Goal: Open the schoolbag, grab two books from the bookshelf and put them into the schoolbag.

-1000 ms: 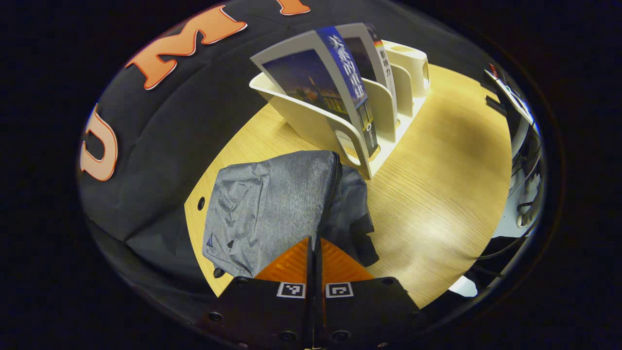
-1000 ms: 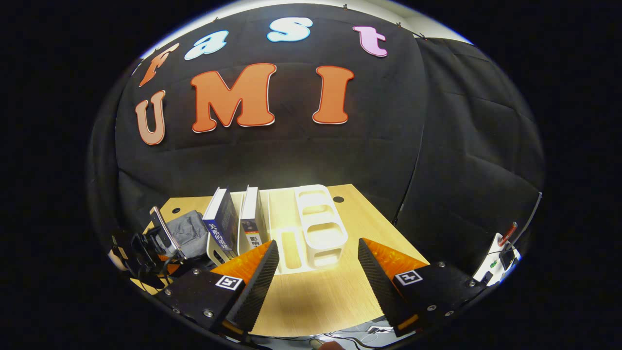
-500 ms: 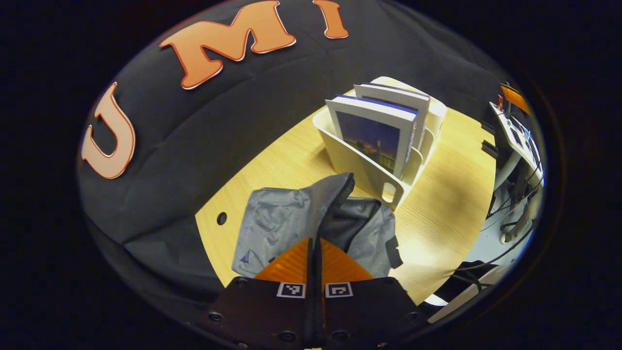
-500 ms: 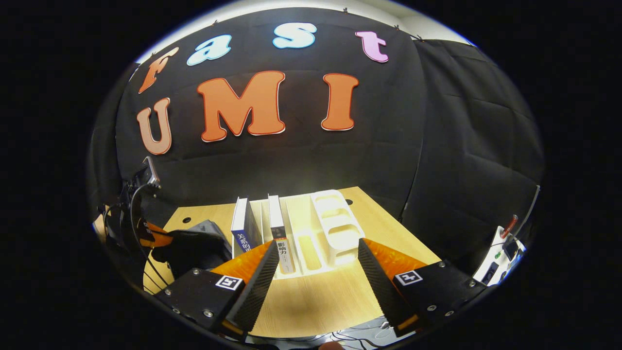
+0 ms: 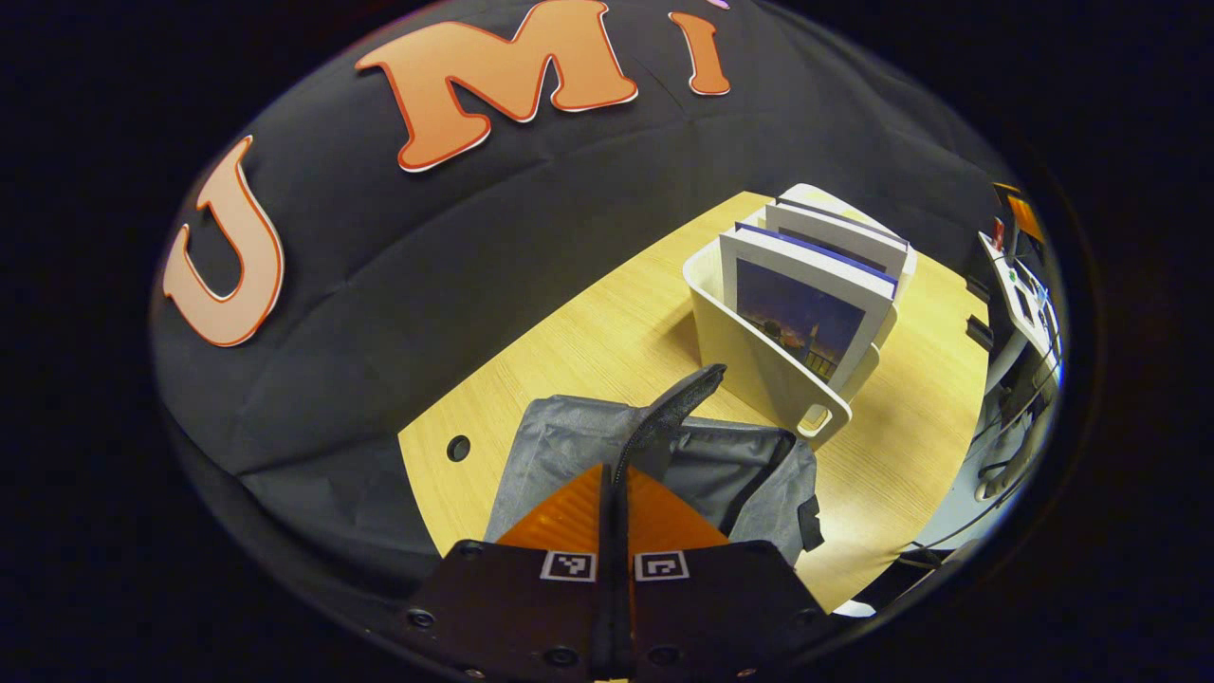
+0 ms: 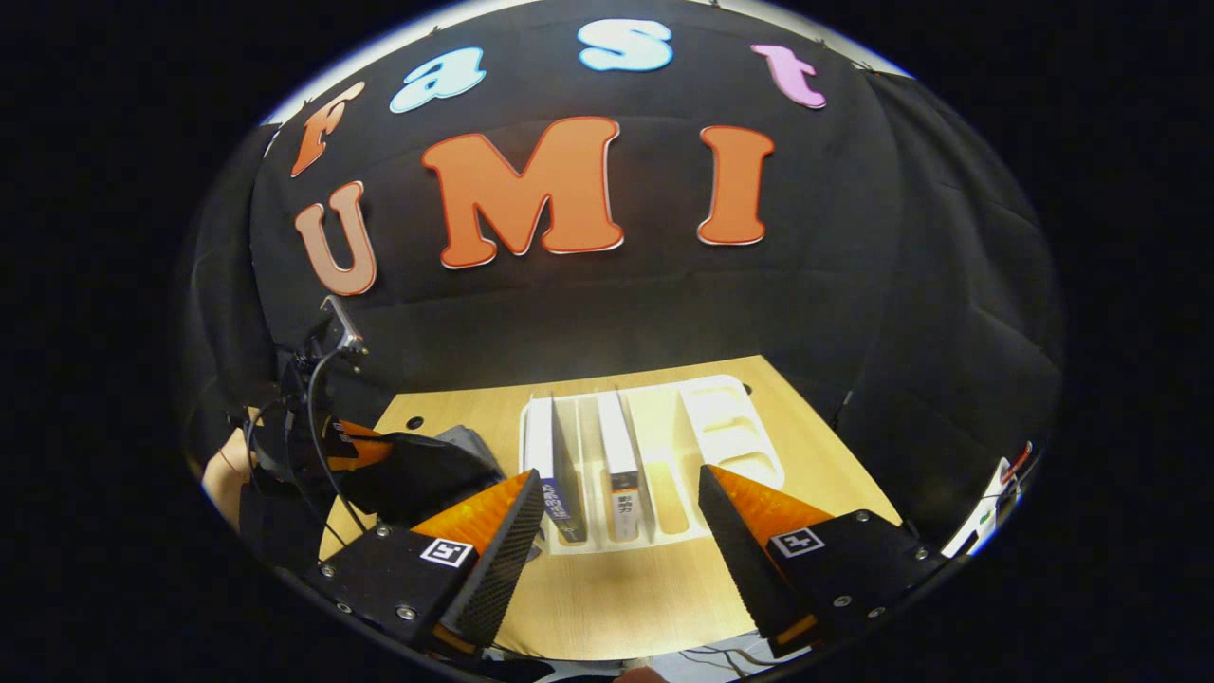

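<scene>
So on the table (image 6: 607,607) the grey schoolbag (image 5: 569,446) lies flat with the white bookshelf (image 5: 759,370) just beside it. From the right gripper (image 6: 621,526) the bookshelf sits dead ahead at 12 o'clock, both books standing upright in its slots. The near book (image 6: 561,474) and the second book (image 6: 621,470) show their spines edge-on, long axis running away from the fingers, which are spread wide with nothing between them. So the right side looks like the closer hand for a grab.

The left gripper (image 5: 616,479) has its fingers pressed together on the schoolbag's zipper edge (image 5: 669,417), lifting that flap toward 1 o'clock. Bag mouth looks open, books not in yet.
</scene>
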A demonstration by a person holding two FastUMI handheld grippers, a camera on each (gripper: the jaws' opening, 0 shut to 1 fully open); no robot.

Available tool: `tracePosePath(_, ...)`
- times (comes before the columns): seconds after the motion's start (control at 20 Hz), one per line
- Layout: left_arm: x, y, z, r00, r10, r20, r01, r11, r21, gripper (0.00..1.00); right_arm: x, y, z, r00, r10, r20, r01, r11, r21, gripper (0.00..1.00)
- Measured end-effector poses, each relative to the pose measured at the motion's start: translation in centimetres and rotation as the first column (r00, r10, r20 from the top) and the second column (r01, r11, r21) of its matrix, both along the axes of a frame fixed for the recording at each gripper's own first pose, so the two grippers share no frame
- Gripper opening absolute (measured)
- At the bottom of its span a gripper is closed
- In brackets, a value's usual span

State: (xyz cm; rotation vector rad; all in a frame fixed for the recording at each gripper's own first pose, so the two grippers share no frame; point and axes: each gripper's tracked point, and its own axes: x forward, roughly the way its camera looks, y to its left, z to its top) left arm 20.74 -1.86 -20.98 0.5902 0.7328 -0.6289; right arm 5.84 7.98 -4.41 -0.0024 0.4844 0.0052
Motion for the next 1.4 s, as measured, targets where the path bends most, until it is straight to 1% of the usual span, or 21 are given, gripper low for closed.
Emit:
tracePosePath(0.1, 0.7, -0.1, 0.4, 1.0, 0.005, 0.012, -0.005, 1.0, -0.006, 0.01, 1.5, 2.3, 0.8, 0.996, 0.061, -0.071, -0.06, 0.998, 0.018, 0.98)
tracePosePath(0.2, 1.5, -0.1, 1.7, 0.999, 0.014, 0.037, -0.013, 1.0, -0.023, 0.01, 3.4, 4.0, 1.4, 0.985, 0.107, -0.137, -0.106, 0.994, 0.014, 0.98)
tracePosePath(0.35, 2.5, 0.4, 3.4, 0.998, 0.047, 0.039, -0.044, 0.996, -0.074, 0.0, 6.2, 6.2, 1.7, 0.961, 0.168, -0.221, -0.173, 0.985, -0.005, 0.98)
tracePosePath(0.5, 3.4, 1.4, 3.6, 0.996, 0.075, 0.039, -0.071, 0.993, -0.091, 0.01, 9.1, 7.5, 1.1, 0.934, 0.182, -0.307, -0.202, 0.979, -0.036, 0.98)
tracePosePath(0.65, 3.5, 2.1, 3.5, 0.995, 0.095, 0.029, -0.091, 0.989, -0.115, 0.01, 11.7, 8.7, -0.8, 0.904, 0.17, -0.392, -0.209, 0.976, -0.059, 0.98)
tracePosePath(0.8, 3.7, 2.3, 3.6, 0.994, 0.105, 0.026, -0.1, 0.986, -0.134, 0.01, 13.0, 9.0, -3.9, 0.843, 0.127, -0.522, -0.198, 0.977, -0.083, 0.98)
tracePosePath(0.95, 3.8, 2.4, 3.5, 0.994, 0.106, 0.019, -0.103, 0.984, -0.143, 0.01, 14.3, 9.0, -7.0, 0.812, 0.099, -0.576, -0.223, 0.963, -0.149, 0.99)
tracePosePath(1.05, 3.7, 2.6, 3.3, 0.994, 0.112, 0.009, -0.11, 0.983, -0.149, 0.01, 14.6, 9.8, -8.3, 0.788, 0.096, -0.609, -0.207, 0.972, -0.115, 0.99)
tracePosePath(1.1, 3.7, 2.8, 3.2, 0.993, 0.116, 0.007, -0.114, 0.982, -0.15, 0.01, 15.0, 9.8, -9.0, 0.78, 0.087, -0.62, -0.194, 0.975, -0.107, 0.99)
tracePosePath(1.2, 3.8, 2.9, 3.1, 0.992, 0.124, 0.007, -0.121, 0.98, -0.156, 0.01, 15.5, 8.4, -10.2, 0.769, 0.045, -0.638, -0.173, 0.975, -0.14, 0.99)
tracePosePath(1.3, 3.7, 3.0, 2.9, 0.992, 0.129, -0.003, -0.128, 0.978, -0.163, 0.01, 15.8, 8.4, -11.0, 0.761, 0.034, -0.648, -0.161, 0.977, -0.138, 0.98)
tracePosePath(1.4, 3.4, 3.0, 2.7, 0.991, 0.13, -0.011, -0.13, 0.977, -0.167, 0.01, 15.7, 7.9, -11.9, 0.742, 0.023, -0.67, -0.154, 0.978, -0.137, 0.98)
